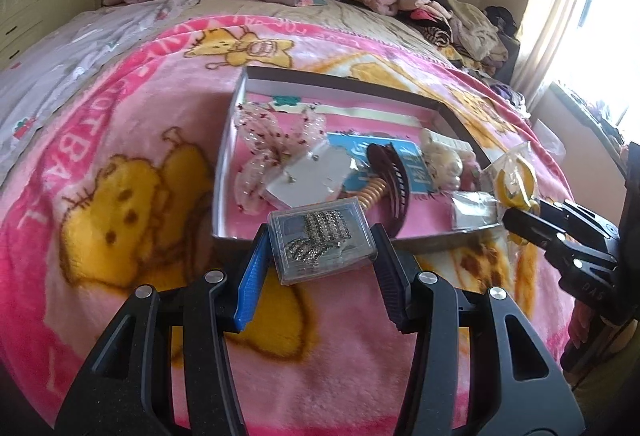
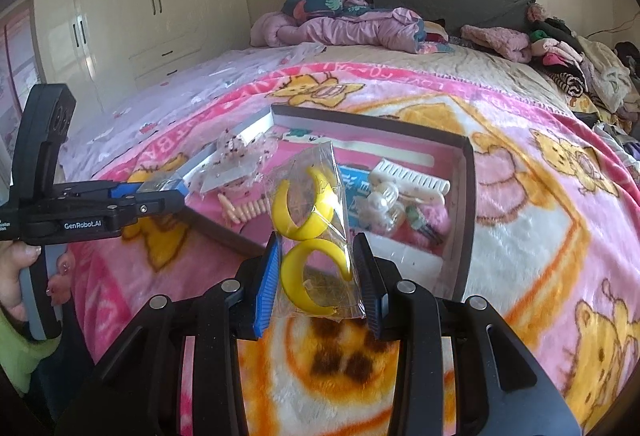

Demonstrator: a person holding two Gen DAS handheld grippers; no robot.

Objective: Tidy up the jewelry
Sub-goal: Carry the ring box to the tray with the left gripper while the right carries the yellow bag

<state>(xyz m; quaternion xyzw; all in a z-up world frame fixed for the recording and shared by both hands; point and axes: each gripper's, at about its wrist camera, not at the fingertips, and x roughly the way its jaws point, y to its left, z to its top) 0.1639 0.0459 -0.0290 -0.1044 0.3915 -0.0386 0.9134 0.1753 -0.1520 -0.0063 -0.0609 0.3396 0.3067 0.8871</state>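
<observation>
Nearest: L gripper (image 1: 320,248) clamped on a clear case (image 1: 322,240) w/ sparkly rhinestone pieces inside, held just short of the tray's (image 1: 436,236) near edge, above the blanket (image 1: 100,156). R gripper (image 2: 318,268) pinched narrow on a clear bag (image 2: 316,232) of yellow hoop earrings (image 2: 304,212), bag standing up between the jaws, also on the near side of the tray. A hand (image 2: 24,268) shows at the L gripper's handle in the right wrist view.

Next out, the tray itself, a shallow box on the bed. Already in it: a sheer pink bow (image 1: 268,144), a white earring card (image 1: 312,172), a brown hair claw (image 1: 390,172), a beaded peach piece (image 1: 370,194), a blue card (image 1: 404,160), a white comb-type clip (image 2: 412,180), a pearl-ish bit (image 2: 382,202). All loosely piled, no sorting by kind that I can see.

Beyond: rest of the bed, heaped clothes (image 1: 440,12) by the headboard, wardrobe (image 2: 140,8), window.

Progress, my guess: mid-way. Most pieces sit in the tray; the case & the earring bag are in the air, not yet placed. Whether they're going in or coming out I can't tell. Left to do: set both down, prob. tidy the pile.
</observation>
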